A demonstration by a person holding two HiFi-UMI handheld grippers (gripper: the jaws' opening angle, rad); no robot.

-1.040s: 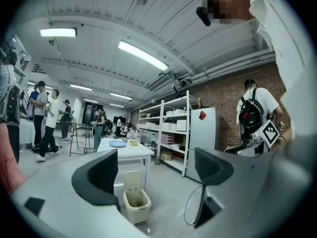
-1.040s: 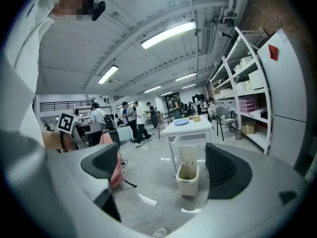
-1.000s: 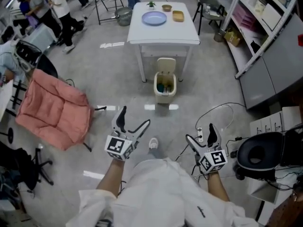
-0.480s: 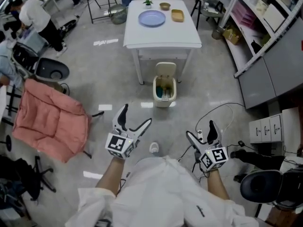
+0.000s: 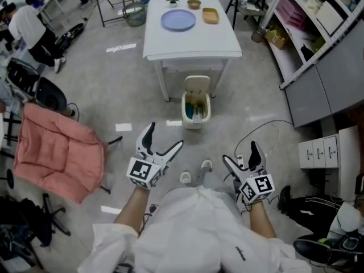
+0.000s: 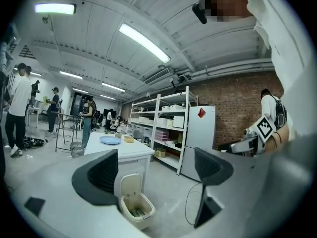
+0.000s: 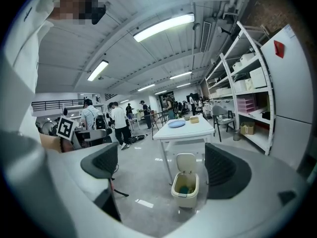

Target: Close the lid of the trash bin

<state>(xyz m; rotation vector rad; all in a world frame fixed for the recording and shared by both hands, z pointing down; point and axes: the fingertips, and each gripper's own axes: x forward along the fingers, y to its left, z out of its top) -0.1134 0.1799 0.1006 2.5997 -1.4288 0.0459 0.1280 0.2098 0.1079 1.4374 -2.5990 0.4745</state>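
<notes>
the left gripper (image 5: 165,136) had its jaws spread wide apart with nothing between them. the right gripper (image 5: 240,153) was open in the same way and also empty. both were held low in front of the person, above the grey floor (image 5: 131,90) and well apart from the trash bin (image 5: 196,111).

the cream bin stood on the floor at the near edge of the white table (image 5: 190,41), between its front legs. its lid (image 5: 197,85) was raised, standing upright at the back on the table side, and something blue-green lay inside.

on the table lay a blue plate (image 5: 178,20), a yellow tray (image 5: 210,16), a small brown bowl (image 5: 194,4) and a small plant (image 5: 172,0).

a pink cushioned chair (image 5: 54,149) stood to the left, and a black cable (image 5: 259,131) looped on the floor right of the bin.
</notes>
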